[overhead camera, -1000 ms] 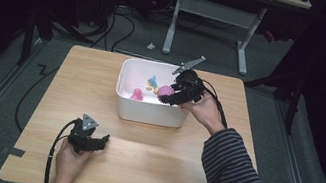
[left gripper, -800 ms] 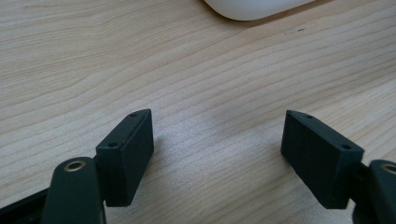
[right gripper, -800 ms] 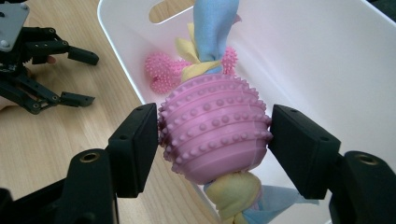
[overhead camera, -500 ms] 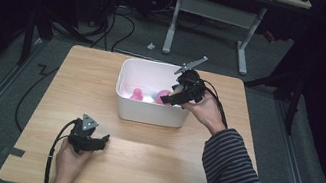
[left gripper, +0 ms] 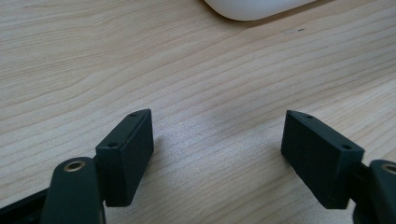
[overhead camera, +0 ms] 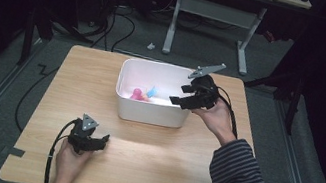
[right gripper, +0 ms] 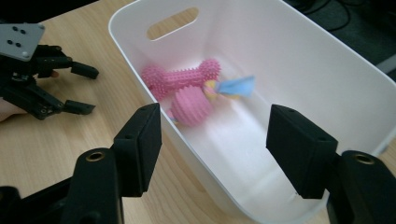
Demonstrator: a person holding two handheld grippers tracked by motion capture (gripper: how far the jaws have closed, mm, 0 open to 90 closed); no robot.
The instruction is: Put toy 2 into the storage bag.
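High view: the right gripper point(overhead camera: 180, 100) hangs over the right end of the white bin point(overhead camera: 149, 114) on the wooden table point(overhead camera: 77, 76), its jaws apart with nothing between them, having just been closing on empty air; the left gripper point(overhead camera: 102, 142) rests near the table's front edge, well apart from the bin, jaws spread wide and empty; in the right gripper view the toys lie together at the bin's far end: a pink spiked bone point(right gripper: 180, 79) against the wall below the handle slot point(right gripper: 172, 22), a pink ribbed ball point(right gripper: 191, 106) just in front of it and touching it, and a blue and yellow cloth piece point(right gripper: 233, 87) beside the ball; judged from this, the likeliest trouble is the lower jaw, which stands outside the near wall while the other stands over the inside, so a descent from here could straddle or strike the rim and shove the light bin across the table, with no second grip to steady it; a reach for the ball could also nudge the bone or snag the cloth, since the three lie bunched; hard to make out: whether the cloth piece is tied to the ball or only lies against it, what the near wall hides of the ball's underside, and the left gripper view cuts the bin down to a curved white corner point(left gripper: 252, 8).
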